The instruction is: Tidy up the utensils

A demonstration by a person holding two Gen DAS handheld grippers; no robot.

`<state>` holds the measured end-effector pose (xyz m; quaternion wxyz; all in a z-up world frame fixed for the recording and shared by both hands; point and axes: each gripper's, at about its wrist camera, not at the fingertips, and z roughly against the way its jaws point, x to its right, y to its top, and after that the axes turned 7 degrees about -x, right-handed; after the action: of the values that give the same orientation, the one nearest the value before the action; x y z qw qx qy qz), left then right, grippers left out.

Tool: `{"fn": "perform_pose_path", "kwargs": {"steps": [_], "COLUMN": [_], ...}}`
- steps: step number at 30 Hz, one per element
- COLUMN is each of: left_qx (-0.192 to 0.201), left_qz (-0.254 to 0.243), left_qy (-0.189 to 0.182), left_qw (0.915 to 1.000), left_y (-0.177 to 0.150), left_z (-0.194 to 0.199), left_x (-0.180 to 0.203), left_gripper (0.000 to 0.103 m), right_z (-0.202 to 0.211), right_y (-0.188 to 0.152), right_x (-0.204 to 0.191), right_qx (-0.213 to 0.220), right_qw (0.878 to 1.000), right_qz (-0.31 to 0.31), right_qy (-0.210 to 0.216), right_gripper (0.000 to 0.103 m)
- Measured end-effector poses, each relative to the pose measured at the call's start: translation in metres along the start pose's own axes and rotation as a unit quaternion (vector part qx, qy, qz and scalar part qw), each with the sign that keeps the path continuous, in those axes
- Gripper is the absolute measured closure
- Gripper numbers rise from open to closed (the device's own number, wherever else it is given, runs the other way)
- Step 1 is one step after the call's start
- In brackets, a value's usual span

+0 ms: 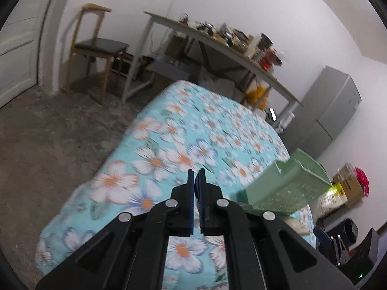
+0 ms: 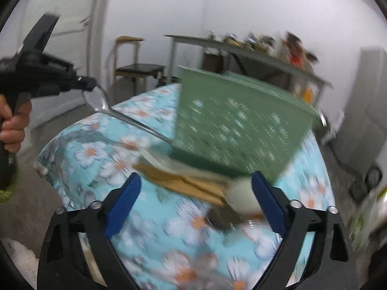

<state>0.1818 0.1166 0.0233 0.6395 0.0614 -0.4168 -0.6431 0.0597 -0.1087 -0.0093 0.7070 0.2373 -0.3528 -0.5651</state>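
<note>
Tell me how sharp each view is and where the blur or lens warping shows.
Left wrist view: the shut left gripper is crisp, the flowered cloth and green basket slightly smeared, the walls bowed by the fisheye. Right wrist view: heavy motion blur on the basket, wooden utensils and cloth; the right gripper is sharp.

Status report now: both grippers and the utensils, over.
Left gripper shut on metal spoon, lifted. Right gripper open over wooden utensils. Green basket tipped up behind them; picture blurred.
</note>
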Motion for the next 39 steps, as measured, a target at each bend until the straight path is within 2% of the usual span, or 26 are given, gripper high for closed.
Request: {"fn": "perform_pose_path", "kwargs": {"steps": [5, 9, 13, 18, 23, 24, 26, 30, 35, 39], "left_qx": [0.026, 0.033, 0.032, 0.036, 0.055, 0.062, 0.079, 0.11, 0.132, 0.131], "left_qz": [0.016, 0.023, 0.03, 0.032, 0.028, 0.026, 0.016, -0.009, -0.076, -0.131], "left_qy": [0.003, 0.002, -0.002, -0.006, -0.015, -0.018, -0.024, -0.041, -0.038, -0.028], "left_qw": [0.9995, 0.9992, 0.999, 0.9988, 0.998, 0.9976, 0.9965, 0.993, 0.9876, 0.9823], "left_y": [0.003, 0.002, 0.001, 0.0, 0.004, 0.005, 0.01, 0.024, 0.039, 0.044], "left_z": [0.014, 0.015, 0.012, 0.013, 0.023, 0.026, 0.034, 0.047, 0.051, 0.045], "left_x": [-0.022, -0.032, -0.043, -0.049, -0.044, -0.042, -0.034, -0.013, 0.035, 0.07], "left_gripper": [0.101, 0.101, 0.1, 0.1, 0.1, 0.1, 0.1, 0.1, 0.1, 0.1], "right_z": [-0.029, -0.053, -0.067, -0.074, -0.074, -0.069, -0.064, -0.041, -0.015, 0.008], "right_y": [0.022, 0.024, 0.016, 0.01, 0.017, 0.018, 0.026, 0.042, 0.054, 0.061], "right_x": [-0.039, -0.065, -0.076, -0.08, -0.077, -0.076, -0.075, -0.055, -0.025, 0.005], "right_qx": [-0.004, -0.026, -0.047, -0.065, -0.066, -0.06, -0.048, -0.027, -0.001, 0.027], "right_qw": [0.996, 0.988, 0.979, 0.974, 0.975, 0.977, 0.978, 0.989, 0.997, 0.999], "right_qz": [0.084, 0.153, 0.194, 0.208, 0.201, 0.198, 0.19, 0.136, 0.073, 0.014], "right_qy": [-0.005, -0.024, -0.044, -0.064, -0.06, -0.058, -0.066, -0.05, -0.033, -0.009], "right_gripper": [0.049, 0.062, 0.075, 0.088, 0.092, 0.101, 0.101, 0.102, 0.103, 0.103]}}
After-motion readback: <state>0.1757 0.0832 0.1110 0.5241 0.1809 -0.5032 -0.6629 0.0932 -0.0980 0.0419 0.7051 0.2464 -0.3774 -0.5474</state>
